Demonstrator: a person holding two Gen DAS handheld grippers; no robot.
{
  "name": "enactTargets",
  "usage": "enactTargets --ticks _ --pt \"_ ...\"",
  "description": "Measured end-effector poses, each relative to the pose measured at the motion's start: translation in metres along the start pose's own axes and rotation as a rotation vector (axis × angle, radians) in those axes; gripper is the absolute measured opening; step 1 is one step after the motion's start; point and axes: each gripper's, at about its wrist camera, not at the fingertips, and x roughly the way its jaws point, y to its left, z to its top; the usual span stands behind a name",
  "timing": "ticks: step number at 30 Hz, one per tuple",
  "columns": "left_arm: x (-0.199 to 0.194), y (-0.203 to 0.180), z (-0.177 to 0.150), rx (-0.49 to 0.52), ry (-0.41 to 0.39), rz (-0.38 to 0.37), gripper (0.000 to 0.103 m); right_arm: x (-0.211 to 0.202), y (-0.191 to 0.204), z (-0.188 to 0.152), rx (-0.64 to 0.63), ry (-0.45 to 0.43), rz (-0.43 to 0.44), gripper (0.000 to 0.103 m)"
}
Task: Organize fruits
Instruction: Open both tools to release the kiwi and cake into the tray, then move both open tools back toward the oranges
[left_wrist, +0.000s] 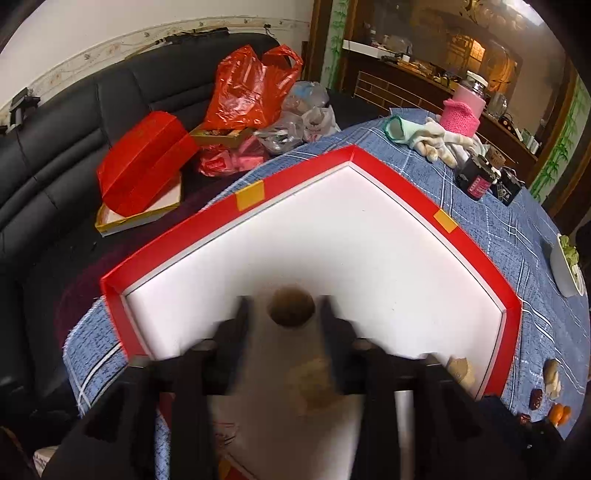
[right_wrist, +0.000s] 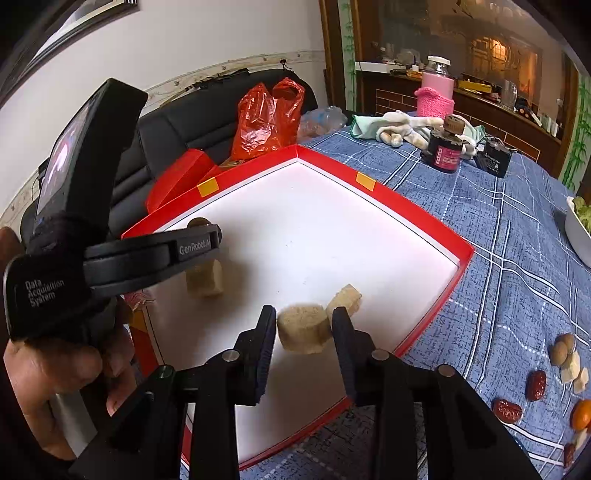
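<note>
A round brown fruit (left_wrist: 291, 308), apparently untouched, is seen between the parted left tool (left_wrist: 285, 314); a beige cylindrical chunk (right_wrist: 303, 333) is bracketed loosely by the part-open right tool (right_wrist: 304, 330) inside the red-rimmed white tray (right_wrist: 424, 218).

Glossy red cardboard box (right_wrist: 417, 206) — woven tablecloth (right_wrist: 498, 258)

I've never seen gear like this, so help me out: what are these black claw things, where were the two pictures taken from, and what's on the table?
These are two handheld grippers, black pincers a person squeezes, each with a camera looking along its fingers. One picture is from the left gripper, the other from the right gripper, which also shows the person's hand holding the left one. Both reach into a red-rimmed white tray on a blue checked cloth. A brown round fruit lies between the left fingers, a pale chunk between the right; neither looks squeezed. Red dates and an orange fruit lie beside the tray.
</note>
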Motion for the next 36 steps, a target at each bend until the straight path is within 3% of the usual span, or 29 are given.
enactTargets --ticks 1,2,3,8,12,18,22,24,27,29,31,33,36 --pt "-0.004 0.001 -0.001 -0.008 -0.015 -0.002 0.069 -0.003 0.000 -0.001 0.004 -0.008 -0.002 0.054" --pt "-0.009 0.002 -0.002 -0.020 -0.035 -0.007 0.072 -0.009 -0.001 -0.002 0.011 -0.023 0.002 0.069" --pt "-0.016 0.004 -0.004 -0.036 -0.059 -0.013 0.072 -0.014 -0.001 -0.004 0.015 -0.038 0.006 0.072" --pt "-0.053 -0.003 -0.016 -0.051 -0.131 -0.069 0.073 -0.051 -0.006 -0.019 0.042 -0.098 0.004 0.080" --pt "-0.089 -0.044 -0.044 0.072 -0.164 -0.185 0.074 -0.102 -0.044 -0.056 0.147 -0.161 -0.033 0.083" --pt "-0.122 -0.144 -0.106 0.378 -0.123 -0.401 0.077 -0.174 -0.152 -0.128 0.443 -0.193 -0.291 0.090" --pt "-0.116 -0.211 -0.144 0.516 -0.011 -0.481 0.077 -0.194 -0.222 -0.170 0.626 -0.139 -0.482 0.090" --pt "-0.116 -0.241 -0.157 0.599 -0.013 -0.495 0.077 -0.199 -0.246 -0.183 0.691 -0.116 -0.494 0.091" --pt "-0.117 -0.269 -0.171 0.678 -0.029 -0.458 0.077 -0.204 -0.267 -0.187 0.723 -0.117 -0.550 0.092" --pt "-0.113 -0.274 -0.174 0.693 -0.021 -0.433 0.077 -0.210 -0.266 -0.184 0.722 -0.149 -0.487 0.091" --pt "-0.115 -0.265 -0.174 0.691 -0.008 -0.431 0.077 -0.206 -0.264 -0.178 0.681 -0.126 -0.510 0.091" --pt "-0.122 -0.246 -0.176 0.660 -0.043 -0.468 0.077 -0.213 -0.256 -0.179 0.674 -0.171 -0.455 0.089" --pt "-0.120 -0.224 -0.178 0.645 -0.060 -0.432 0.077 -0.213 -0.245 -0.182 0.644 -0.184 -0.468 0.089"
